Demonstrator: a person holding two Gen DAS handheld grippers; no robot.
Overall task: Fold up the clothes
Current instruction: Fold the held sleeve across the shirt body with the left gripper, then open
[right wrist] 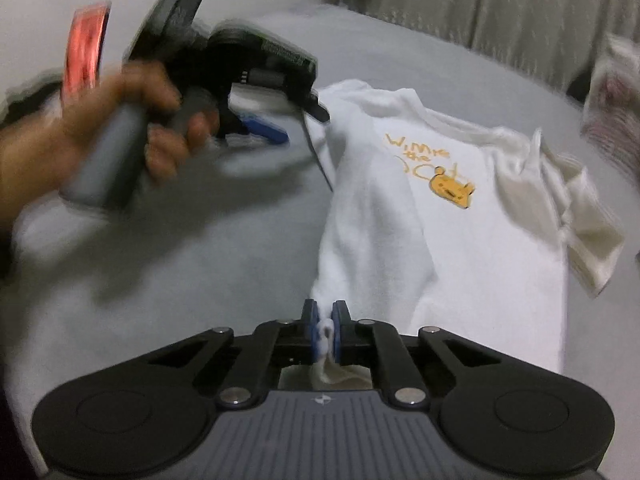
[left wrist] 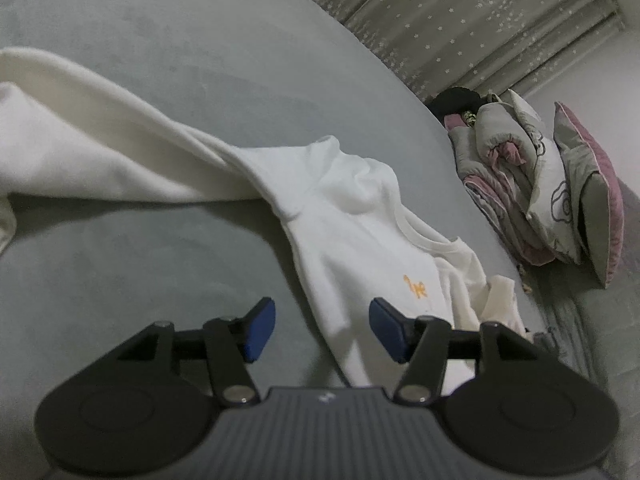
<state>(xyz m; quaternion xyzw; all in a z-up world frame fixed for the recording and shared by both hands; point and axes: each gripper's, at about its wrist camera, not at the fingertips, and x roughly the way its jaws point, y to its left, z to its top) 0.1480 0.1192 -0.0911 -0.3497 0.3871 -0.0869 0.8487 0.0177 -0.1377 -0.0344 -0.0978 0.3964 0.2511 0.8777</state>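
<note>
A white top (left wrist: 340,220) with an orange print (left wrist: 416,288) lies on the grey bed (left wrist: 160,60). One long cream sleeve (left wrist: 100,140) stretches away to the left. My left gripper (left wrist: 324,330) is open, its blue pads (left wrist: 260,330) hovering apart over the top's near edge with nothing pinched. In the right wrist view the top (right wrist: 460,240) lies spread with its print (right wrist: 440,172) facing up. My right gripper (right wrist: 325,332) is shut on a bunched bit of its lower left edge. A hand (right wrist: 120,128) holds the left gripper (right wrist: 292,120) near the top's shoulder, blurred.
A folded grey and pink quilt (left wrist: 520,184) and a pillow (left wrist: 592,200) stand at the bed's right end. A star-patterned curtain (left wrist: 480,20) hangs behind. Bare grey sheet (right wrist: 180,260) stretches left of the top.
</note>
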